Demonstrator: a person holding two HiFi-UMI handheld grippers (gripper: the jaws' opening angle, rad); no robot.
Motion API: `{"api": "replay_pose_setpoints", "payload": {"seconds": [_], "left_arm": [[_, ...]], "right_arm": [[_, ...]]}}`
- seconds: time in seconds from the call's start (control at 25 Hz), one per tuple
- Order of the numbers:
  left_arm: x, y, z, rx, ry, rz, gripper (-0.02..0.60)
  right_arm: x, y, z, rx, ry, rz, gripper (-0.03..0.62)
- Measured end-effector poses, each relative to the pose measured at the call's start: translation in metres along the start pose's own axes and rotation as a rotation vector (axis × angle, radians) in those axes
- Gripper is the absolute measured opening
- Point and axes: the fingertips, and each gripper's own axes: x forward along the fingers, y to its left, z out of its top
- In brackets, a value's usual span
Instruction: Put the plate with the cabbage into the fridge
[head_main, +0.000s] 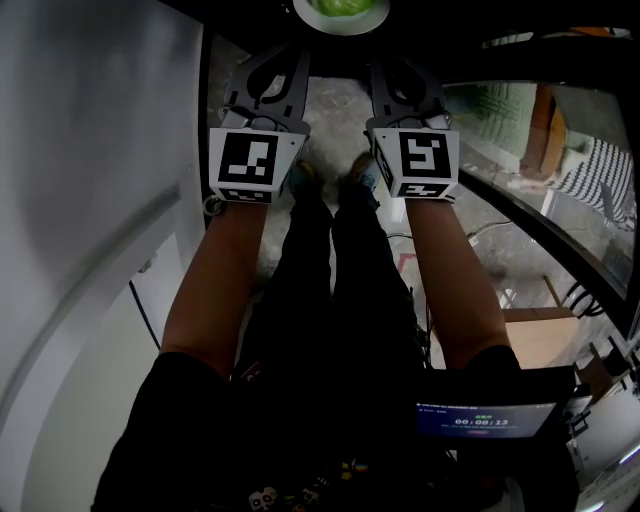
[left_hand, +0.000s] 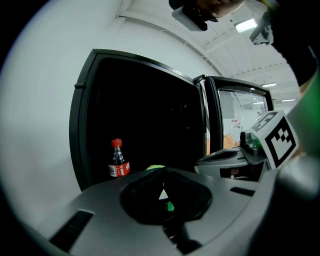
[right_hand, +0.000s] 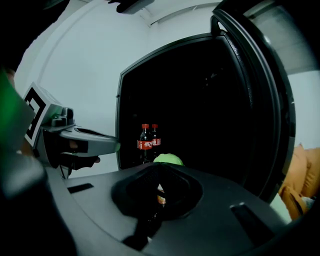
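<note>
In the head view the plate (head_main: 340, 31) sits at 12 o'clock, at the very top edge of the frame, with the pale green cabbage (head_main: 345, 6) lying on it. The left gripper (head_main: 285, 60) reaches up to it from 11 o'clock and the right gripper (head_main: 395, 65) from 1 o'clock, one at each side of the plate.

In each gripper view the jaws are drawn together. A thin sliver of white rim shows in the gap where they meet, so both claws are clamped on the plate, and the cabbage peeks over the jaw tips.

Ahead of both stands the fridge (left_hand: 150, 115), open, its inside dark. The left gripper view shows one cola bottle (left_hand: 118, 159) upright at 9 o'clock of the jaws. The right gripper view shows two such bottles just beyond the cabbage at 12 o'clock, and the open fridge door (right_hand: 265, 100) at 3 o'clock.

The plate is outside the fridge, held in front of the opening
</note>
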Motion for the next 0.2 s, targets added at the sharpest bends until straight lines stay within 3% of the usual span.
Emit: {"api": "replay_pose_setpoints", "payload": {"seconds": [0.2], "left_arm": [[0.009, 0.017, -0.005, -0.007, 0.001, -0.004, 0.003]], "right_arm": [[0.020, 0.006, -0.001, 0.002, 0.007, 0.004, 0.005]]}}
